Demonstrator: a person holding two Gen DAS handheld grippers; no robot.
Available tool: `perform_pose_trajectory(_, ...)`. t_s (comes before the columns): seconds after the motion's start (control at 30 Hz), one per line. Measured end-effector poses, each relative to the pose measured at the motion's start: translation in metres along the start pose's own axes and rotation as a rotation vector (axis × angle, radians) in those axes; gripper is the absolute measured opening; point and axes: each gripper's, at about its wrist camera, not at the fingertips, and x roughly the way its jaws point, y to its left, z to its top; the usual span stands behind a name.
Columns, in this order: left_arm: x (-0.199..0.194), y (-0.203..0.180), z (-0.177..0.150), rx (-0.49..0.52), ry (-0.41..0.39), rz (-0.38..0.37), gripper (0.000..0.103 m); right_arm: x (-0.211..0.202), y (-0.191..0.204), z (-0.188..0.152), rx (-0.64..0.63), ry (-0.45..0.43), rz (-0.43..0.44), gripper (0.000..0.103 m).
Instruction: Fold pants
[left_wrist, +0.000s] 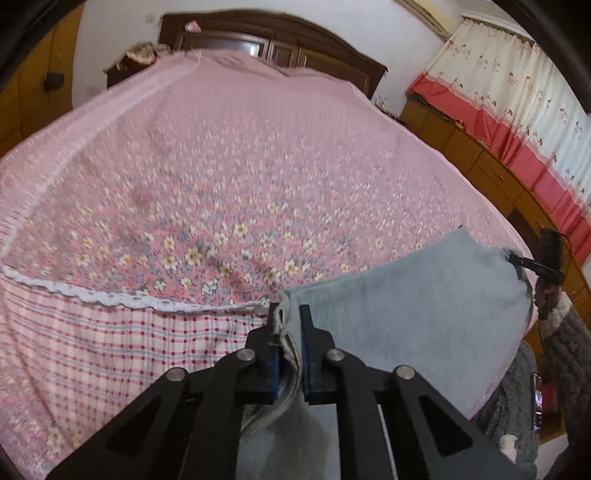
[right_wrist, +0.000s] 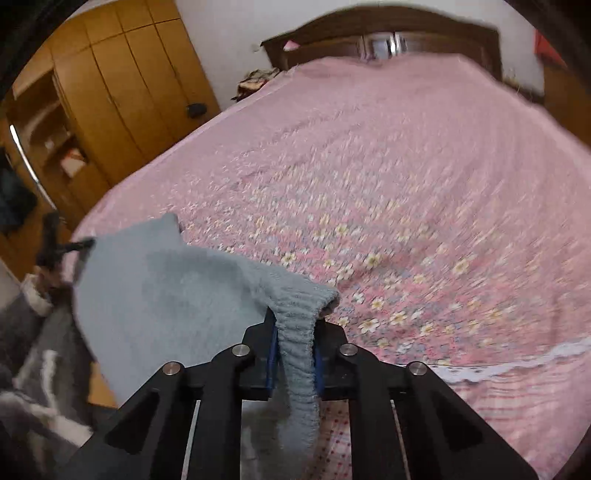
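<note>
The pants (left_wrist: 413, 295) are light grey-blue fleece, held up and stretched between both grippers above the near edge of the bed. In the left wrist view, my left gripper (left_wrist: 290, 317) is shut on a hemmed edge of the pants, with cloth bunched between its blue pads. The right gripper's tip (left_wrist: 517, 260) shows at the far right corner of the cloth. In the right wrist view, my right gripper (right_wrist: 295, 325) is shut on the ribbed waistband (right_wrist: 299, 306), which hangs down between the jaws. The pants (right_wrist: 155, 295) spread left toward the left gripper (right_wrist: 83, 244).
A pink floral bedspread (left_wrist: 240, 177) (right_wrist: 388, 184) with a white lace band (left_wrist: 110, 297) covers the bed. A dark wooden headboard (left_wrist: 280, 40) stands behind it. A wooden wardrobe (right_wrist: 110, 92) is left of the bed, low cabinets (left_wrist: 472, 147) and curtains (left_wrist: 517, 92) right. A grey sleeve (left_wrist: 569, 343) is nearby.
</note>
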Motion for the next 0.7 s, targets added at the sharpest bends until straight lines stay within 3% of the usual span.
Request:
perform_pose_trajectory(0.07,-0.009,-0.010,0.002,0.010,-0.043,0.027,0.007,-0.018,0.002,0.001,-0.014,-0.052,-0.043,0.013)
perform_pose_trajectory(0.2,-0.013,-0.019,0.024,0.046,-0.094,0.050,0.007,-0.023,-0.003,0.019,-0.011,-0.069,-0.109,0.013)
perform_pose_trajectory(0.4,0.026,-0.016,0.076,0.072,-0.105,0.053,0.007,0.003,-0.032,0.040,0.107,-0.074,-0.157,0.013)
perform_pose_trajectory(0.5,0.062,-0.011,0.099,0.069,-0.078,0.061,0.007,0.035,-0.048,0.037,0.181,0.004,-0.195,0.017)
perform_pose_trajectory(0.57,0.097,-0.006,0.105,0.050,0.033,0.058,0.008,0.051,-0.050,0.034,0.209,0.050,-0.220,0.025)
perform_pose_trajectory(0.63,0.118,-0.003,0.105,0.052,0.106,0.065,0.017,0.040,-0.045,0.033,0.213,0.022,-0.249,0.029)
perform_pose_trajectory(0.67,0.118,0.002,0.104,0.049,0.104,0.050,0.020,0.033,-0.039,0.033,0.192,0.010,-0.297,0.034)
perform_pose_trajectory(0.7,0.113,0.006,0.103,0.040,0.093,0.044,0.031,0.028,-0.033,0.033,0.167,0.001,-0.345,0.035)
